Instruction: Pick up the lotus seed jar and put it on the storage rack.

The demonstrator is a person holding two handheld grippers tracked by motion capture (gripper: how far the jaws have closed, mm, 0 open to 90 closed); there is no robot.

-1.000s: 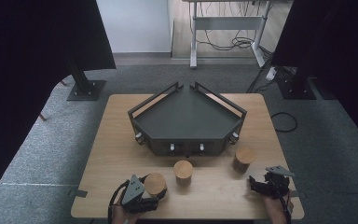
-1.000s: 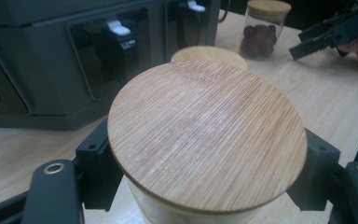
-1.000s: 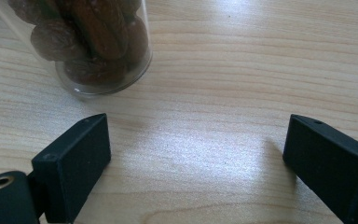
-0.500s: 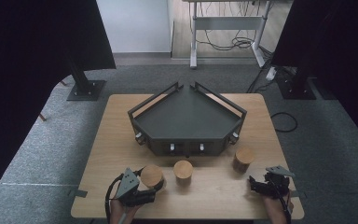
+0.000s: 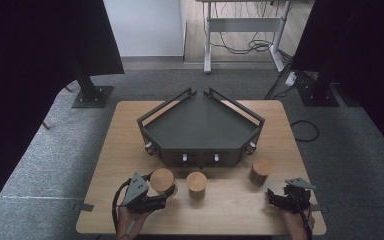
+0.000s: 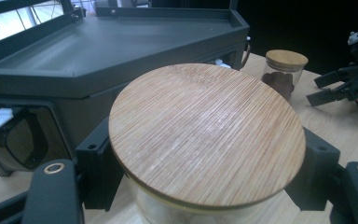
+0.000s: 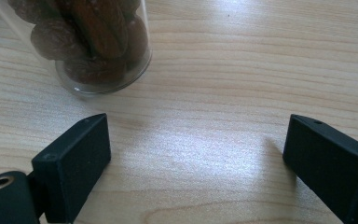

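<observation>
Left gripper clamped on clear glass jar w/ round bamboo lid, jaws pressing glass body from both sides just under lid, as seen in left gripper view. Jar upright, long axis vertical, lid face up, maybe tilted a touch toward camera; hard to tell from high view. Sits at near-left part of light wooden table, just in front of left front corner of dark grey angular metal tray w/ raised rails. Base hidden in left gripper view, so can't tell if resting on table or lifted.

Second bamboo-lidded glass jar near center front, just right of held jar, apart from it, upright. Third bamboo-lidded glass jar w/ brown contents further right, upright, near tray's right front corner; also visible in left gripper view and, bottom part only, in right gripper view.

Right gripper low over table at near-right edge, jaws spread wide w/ nothing but bare wood between them in right gripper view. Third jar ahead and off to left of its jaws, not touching.

Both hands entering from bottom edge, cables trailing.
</observation>
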